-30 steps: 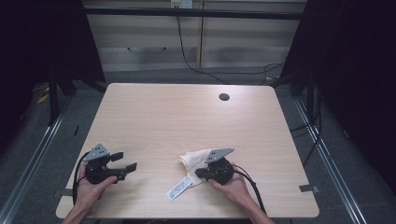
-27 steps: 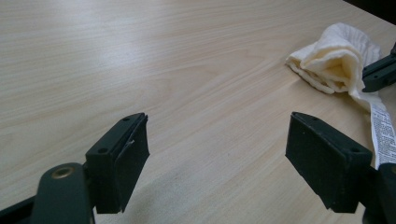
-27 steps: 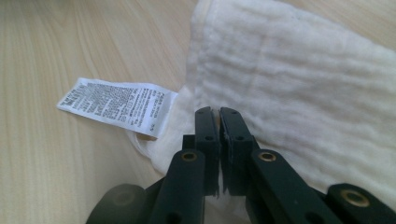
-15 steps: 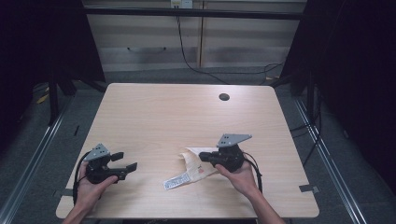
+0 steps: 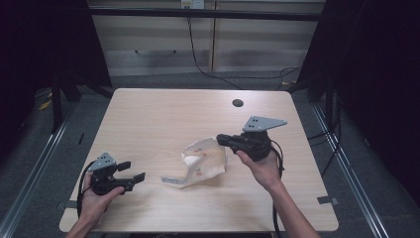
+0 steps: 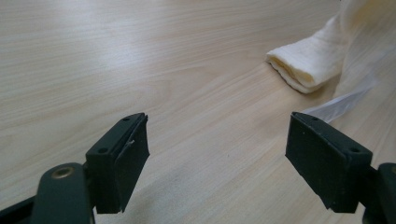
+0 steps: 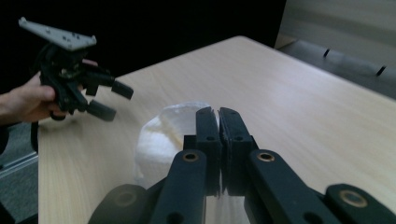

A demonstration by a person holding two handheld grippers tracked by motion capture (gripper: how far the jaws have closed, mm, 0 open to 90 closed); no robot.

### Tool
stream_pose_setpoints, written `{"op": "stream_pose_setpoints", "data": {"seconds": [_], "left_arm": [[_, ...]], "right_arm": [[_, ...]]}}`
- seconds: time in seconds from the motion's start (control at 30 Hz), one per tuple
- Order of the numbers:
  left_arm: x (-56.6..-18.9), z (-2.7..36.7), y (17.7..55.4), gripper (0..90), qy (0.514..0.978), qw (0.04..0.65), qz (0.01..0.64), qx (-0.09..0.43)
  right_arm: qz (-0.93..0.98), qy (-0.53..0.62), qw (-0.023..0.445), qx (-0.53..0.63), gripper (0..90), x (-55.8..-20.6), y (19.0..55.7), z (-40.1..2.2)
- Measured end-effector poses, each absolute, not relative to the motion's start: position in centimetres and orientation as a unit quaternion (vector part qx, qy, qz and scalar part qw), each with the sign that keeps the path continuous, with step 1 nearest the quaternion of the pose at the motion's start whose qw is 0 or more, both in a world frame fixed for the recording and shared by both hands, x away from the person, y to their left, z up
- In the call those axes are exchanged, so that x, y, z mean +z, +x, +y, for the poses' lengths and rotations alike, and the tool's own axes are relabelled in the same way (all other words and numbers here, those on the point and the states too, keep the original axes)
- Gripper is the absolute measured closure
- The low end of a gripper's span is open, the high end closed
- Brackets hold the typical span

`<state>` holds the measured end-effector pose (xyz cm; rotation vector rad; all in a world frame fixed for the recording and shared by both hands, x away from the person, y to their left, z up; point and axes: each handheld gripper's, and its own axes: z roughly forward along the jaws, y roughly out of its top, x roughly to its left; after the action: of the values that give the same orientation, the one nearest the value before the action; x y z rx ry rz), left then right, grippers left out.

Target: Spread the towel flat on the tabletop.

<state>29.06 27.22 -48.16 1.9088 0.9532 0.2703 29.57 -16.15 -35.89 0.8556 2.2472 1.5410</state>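
High view: right tool (image 5: pixel 224 140) clamped on white cloth pouch (image 5: pixel 205 161), contents unseen; left tool (image 5: pixel 132 171) agape.

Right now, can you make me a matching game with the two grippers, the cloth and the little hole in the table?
Things:
1. left hand-held gripper
2. right hand-held gripper
3. cloth
4. hole

States:
A. dark and round, near the far edge of the table
B. jaws wide open, nothing between them
C. cream coloured, one edge lifted off the table
D. jaws pinched shut on fabric

Pairs: 1-B, 2-D, 3-C, 4-A
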Motion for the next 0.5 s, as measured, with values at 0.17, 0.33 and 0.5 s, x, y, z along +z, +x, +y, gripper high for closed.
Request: {"op": "stream_pose_setpoints", "data": {"seconds": [0.17,0.33,0.5], "left_arm": [[-48.2,27.1,29.1,21.0,0.782,0.475,0.388,0.108],[-48.2,27.0,29.1,21.1,0.783,0.475,0.387,0.107],[-48.2,26.8,29.1,21.4,0.785,0.473,0.385,0.108]], "right_arm": [[0.754,0.301,0.164,0.561,87.6,-33.6,29.4,-17.5],[0.745,0.309,0.172,0.566,87.6,-32.8,29.5,-18.1],[0.759,0.337,0.161,0.533,87.6,-35.6,31.5,-17.8]]}}
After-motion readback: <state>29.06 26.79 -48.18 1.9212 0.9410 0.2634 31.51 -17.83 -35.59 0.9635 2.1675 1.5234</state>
